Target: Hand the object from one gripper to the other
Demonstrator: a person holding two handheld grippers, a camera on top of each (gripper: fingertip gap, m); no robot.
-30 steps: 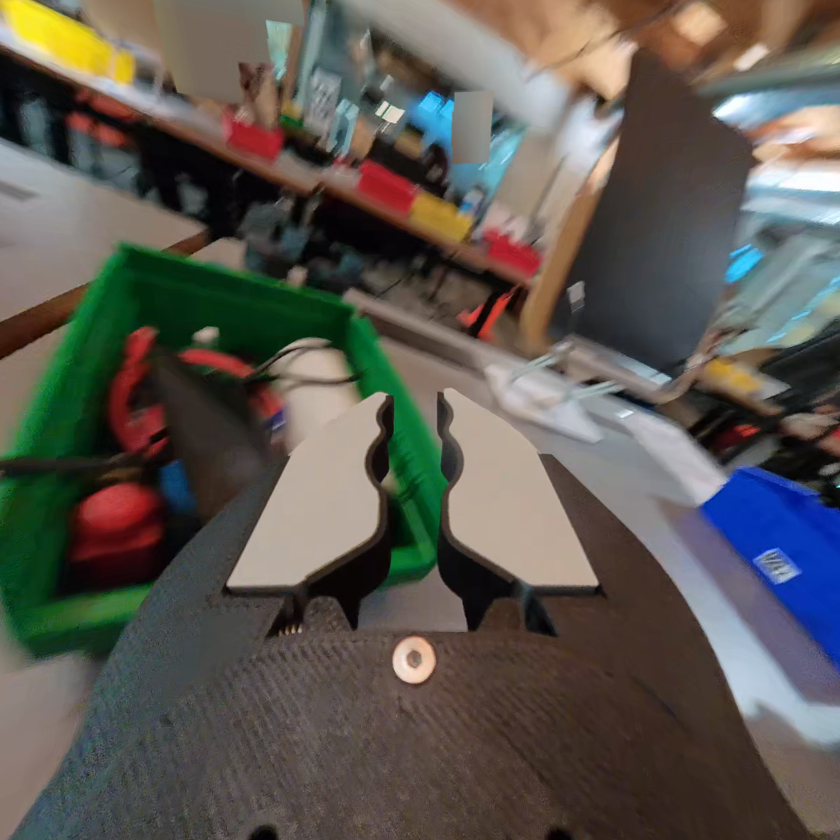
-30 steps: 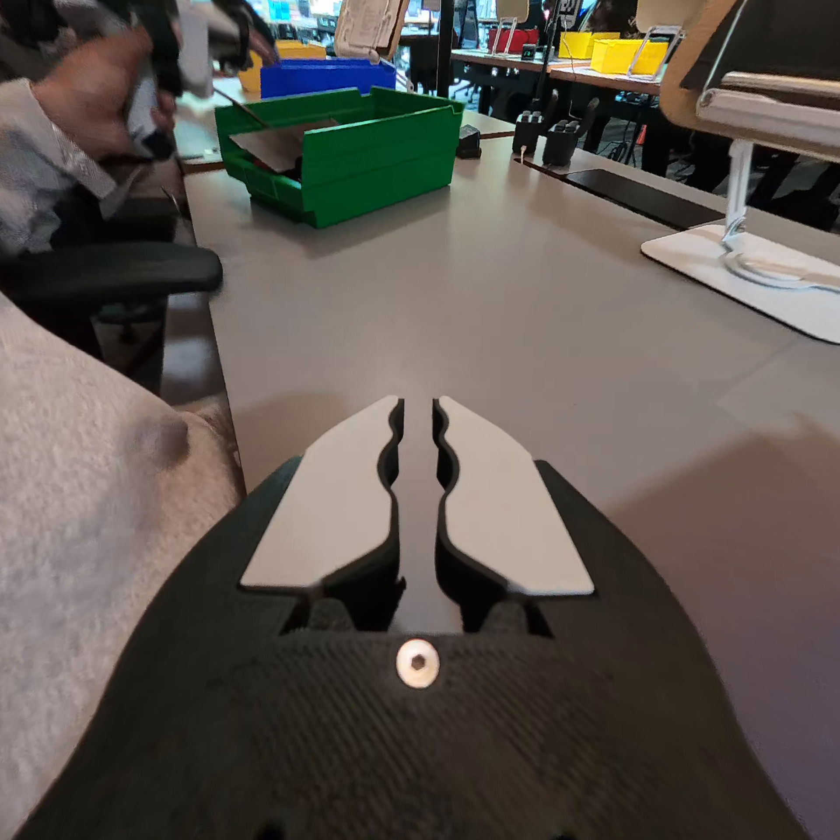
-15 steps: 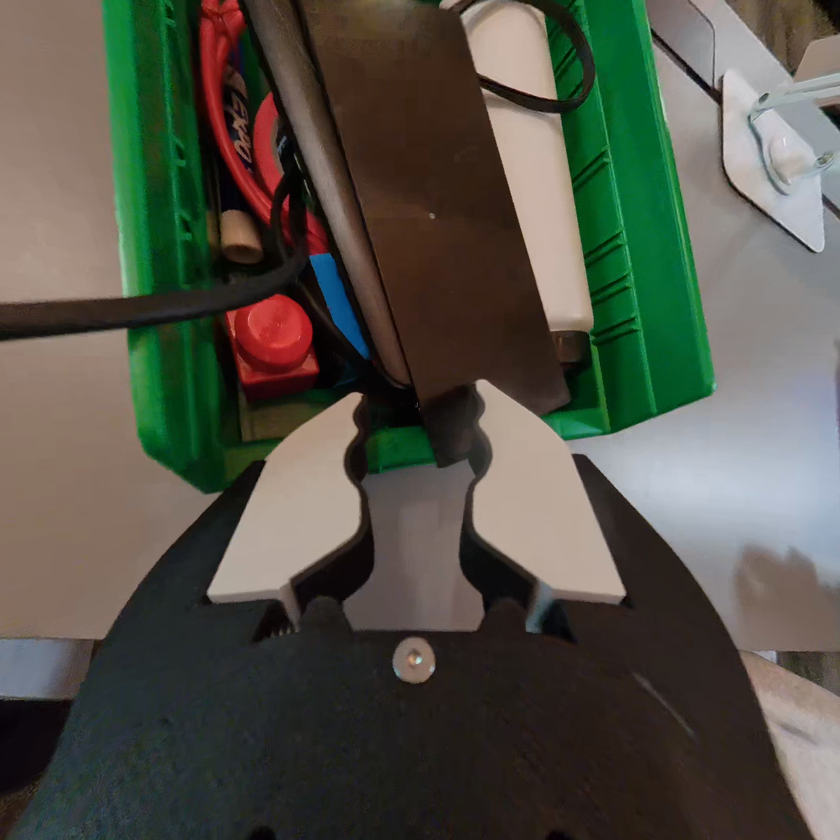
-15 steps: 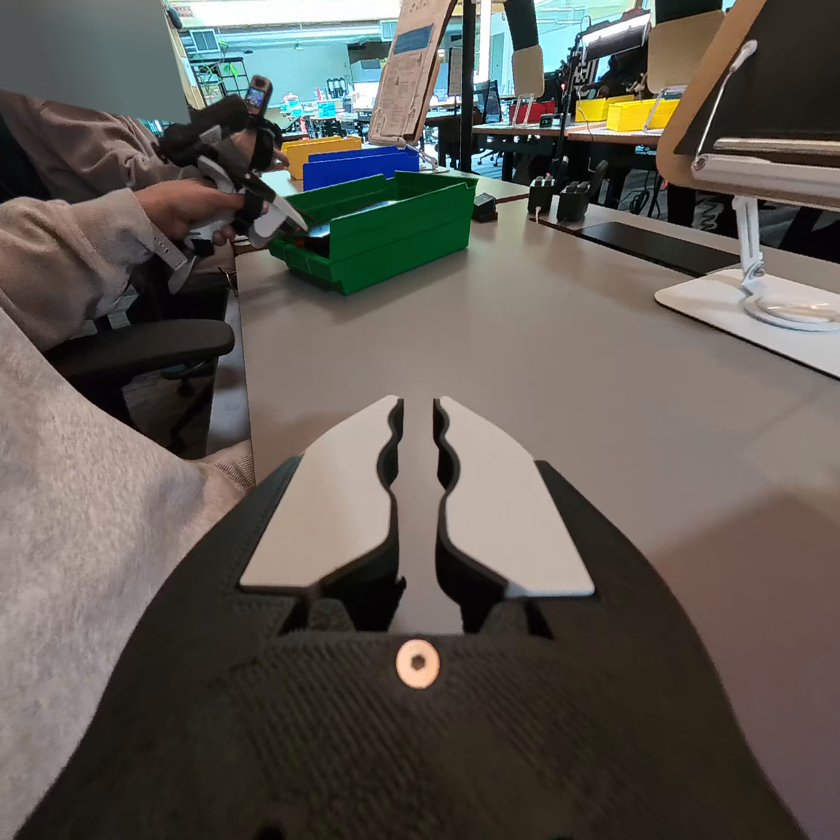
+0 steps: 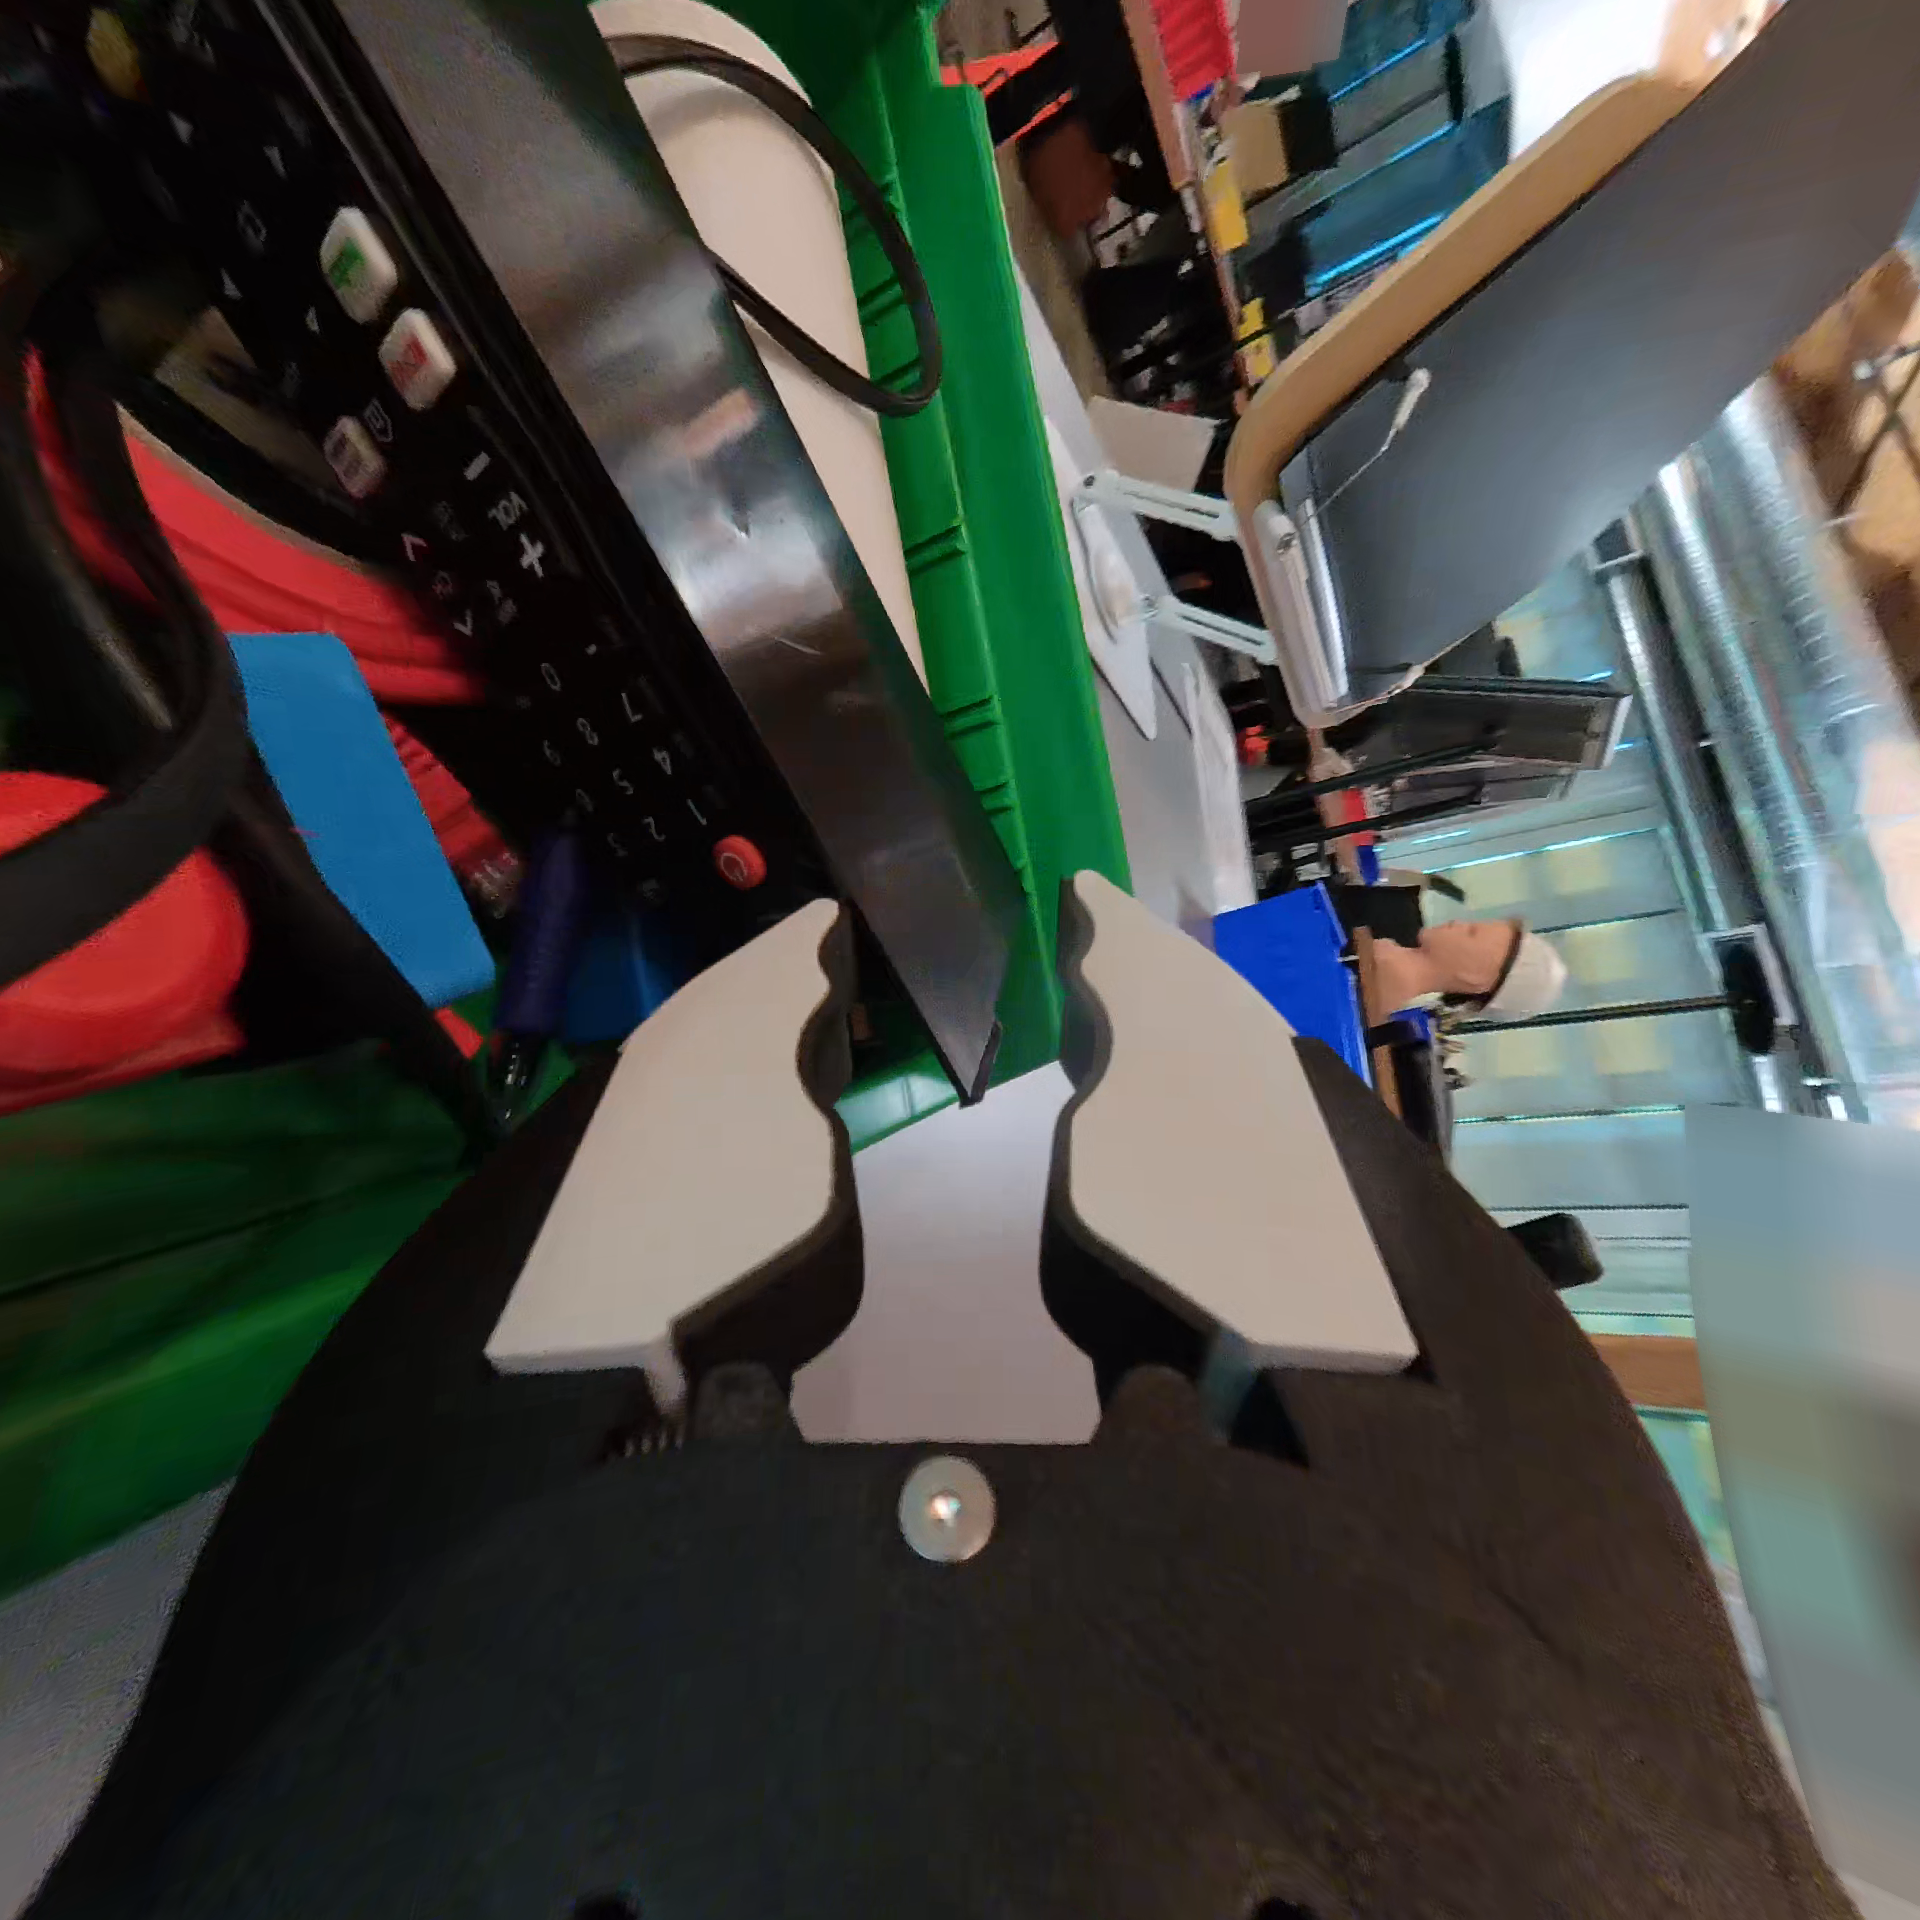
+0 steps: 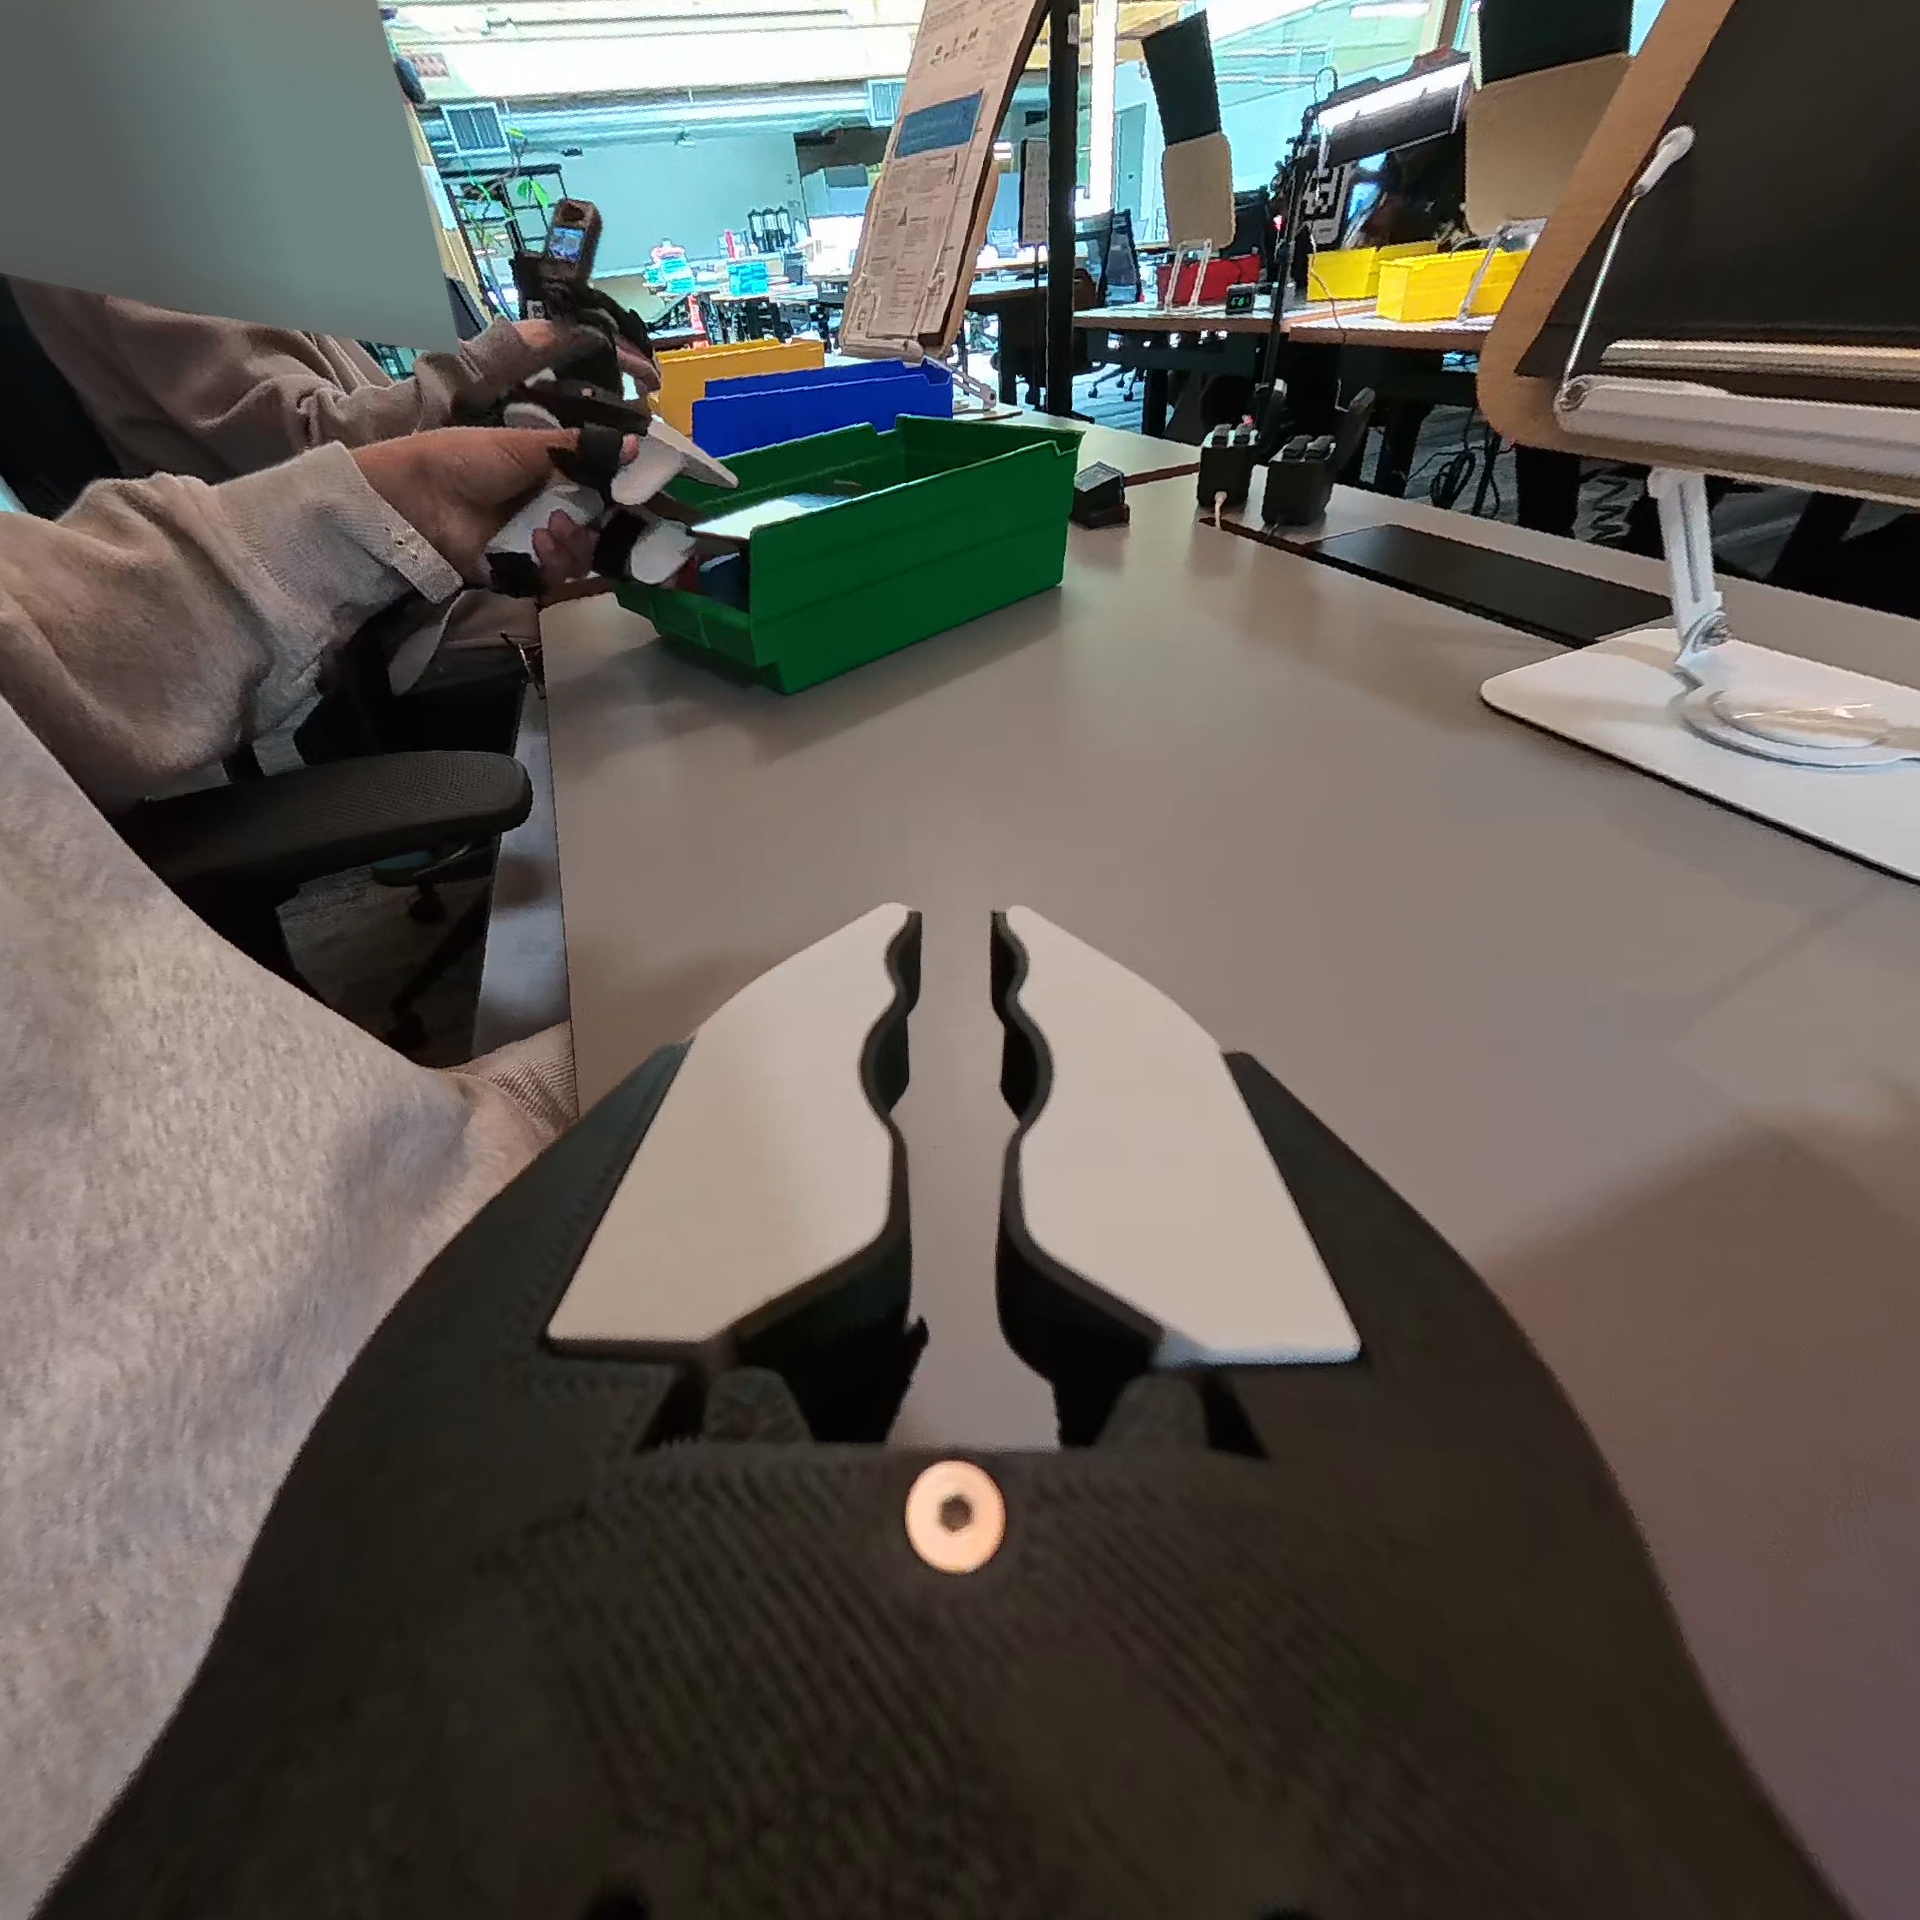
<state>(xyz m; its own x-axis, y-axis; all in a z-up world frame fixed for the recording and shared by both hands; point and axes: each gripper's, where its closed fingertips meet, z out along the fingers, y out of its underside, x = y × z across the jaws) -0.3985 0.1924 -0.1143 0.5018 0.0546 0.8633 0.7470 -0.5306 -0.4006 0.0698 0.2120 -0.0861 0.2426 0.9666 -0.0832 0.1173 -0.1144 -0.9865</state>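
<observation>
I had the left gripper (image 5: pixel 951 925) at the near end of the green bin (image 5: pixel 987 582), rolled onto its side, fingers spread apart. The corner of the black plate (image 5: pixel 727 436) sat in the gap between the fingers, but I could see space on both sides of it, so nothing was clamped. The plate lay tilted in the bin, resting over a black remote (image 5: pixel 499 540), with a white cylinder (image 5: pixel 790 281) and a looped black cable (image 5: pixel 883 281) beside it and red parts (image 5: pixel 114 987) and a blue block (image 5: pixel 353 821) lower in the bin. The right gripper (image 6: pixel 954 925) hovered low over the grey table (image 6: pixel 1143 790), well apart from the bin, fingers nearly together with only a narrow slit and nothing between them. From that side I saw the hand (image 6: pixel 457 499) holding the left gripper at the bin's edge.
</observation>
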